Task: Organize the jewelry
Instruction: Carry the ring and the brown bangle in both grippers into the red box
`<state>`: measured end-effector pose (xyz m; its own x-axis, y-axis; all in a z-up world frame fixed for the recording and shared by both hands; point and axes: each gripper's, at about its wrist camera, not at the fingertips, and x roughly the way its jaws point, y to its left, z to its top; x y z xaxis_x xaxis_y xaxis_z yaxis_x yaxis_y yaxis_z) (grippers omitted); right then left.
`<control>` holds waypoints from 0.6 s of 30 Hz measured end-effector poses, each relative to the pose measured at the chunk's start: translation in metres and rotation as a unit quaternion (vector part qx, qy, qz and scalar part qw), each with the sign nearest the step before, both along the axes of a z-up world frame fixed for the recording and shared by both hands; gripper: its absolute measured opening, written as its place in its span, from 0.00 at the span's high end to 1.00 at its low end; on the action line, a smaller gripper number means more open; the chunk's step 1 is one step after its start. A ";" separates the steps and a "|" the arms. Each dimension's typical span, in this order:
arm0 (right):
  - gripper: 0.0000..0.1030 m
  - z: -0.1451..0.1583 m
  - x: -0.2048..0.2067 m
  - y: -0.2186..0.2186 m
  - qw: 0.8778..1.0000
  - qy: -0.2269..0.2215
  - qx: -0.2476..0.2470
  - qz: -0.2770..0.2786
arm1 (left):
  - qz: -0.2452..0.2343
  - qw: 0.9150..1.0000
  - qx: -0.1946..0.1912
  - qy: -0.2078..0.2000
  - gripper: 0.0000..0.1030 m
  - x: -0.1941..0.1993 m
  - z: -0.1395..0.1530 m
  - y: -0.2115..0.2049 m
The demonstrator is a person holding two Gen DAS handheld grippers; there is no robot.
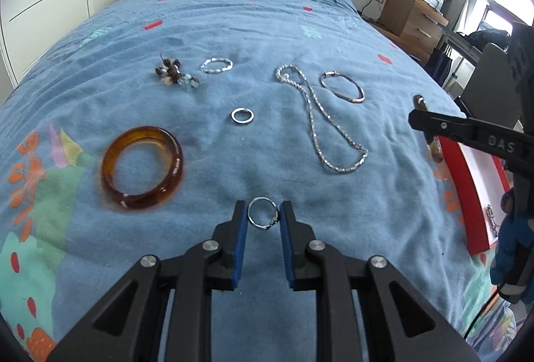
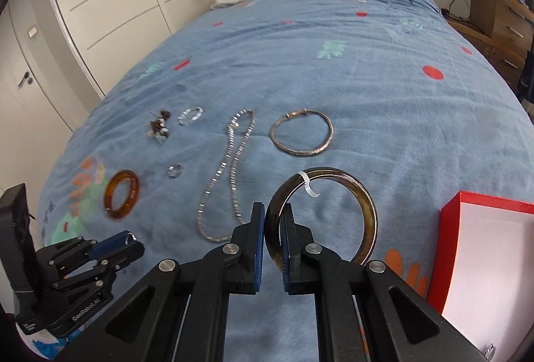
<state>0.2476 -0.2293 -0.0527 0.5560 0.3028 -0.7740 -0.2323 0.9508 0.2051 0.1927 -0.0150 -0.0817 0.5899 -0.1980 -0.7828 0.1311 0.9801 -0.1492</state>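
— What did you have in the left gripper [image 1: 262, 218] at that moment?

— You had the thin silver ring with a small setting [image 1: 262, 218] between the blue pads [image 1: 239, 242]. The jaws stood only a little apart, about the width of the ring, and they touched its two sides. Whether the ring was lifted or lay on the blue patterned bedspread [image 1: 267, 28], I cannot tell. I judge such a ring was very light, stiff and smooth, so it could slip or turn; you did well to take the plain band and not the setting.

— And the right gripper [image 2: 273, 222]?

— It was closed on the rim of the dark horn-coloured bangle with a white paper tag [image 2: 368, 215], near the lower left part of the rim. The bangle looked rigid and probably brittle, so a gentle grip was enough.

— Where should they go?

— Probably into the red box with white inside [image 2: 450, 222], just beside the bangle. Farther out lay the amber resin bangle [image 1: 142, 166], the small flat silver ring [image 1: 242, 115], the long silver chain [image 1: 320, 125] and the thin silver bracelet [image 2: 301, 132].
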 end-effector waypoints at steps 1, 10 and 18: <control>0.91 0.005 -0.004 0.001 1.000 -0.004 0.004 0.000 | 0.000 1.000 0.000 -0.003 0.83 -0.003 0.004 0.001; 0.91 0.041 -0.042 -0.011 0.999 -0.033 0.002 -0.012 | -0.016 1.000 0.000 -0.025 0.83 -0.027 0.036 -0.009; 0.91 0.056 -0.075 -0.079 0.997 -0.040 -0.024 -0.062 | -0.074 0.996 -0.006 -0.042 0.83 -0.038 0.064 -0.070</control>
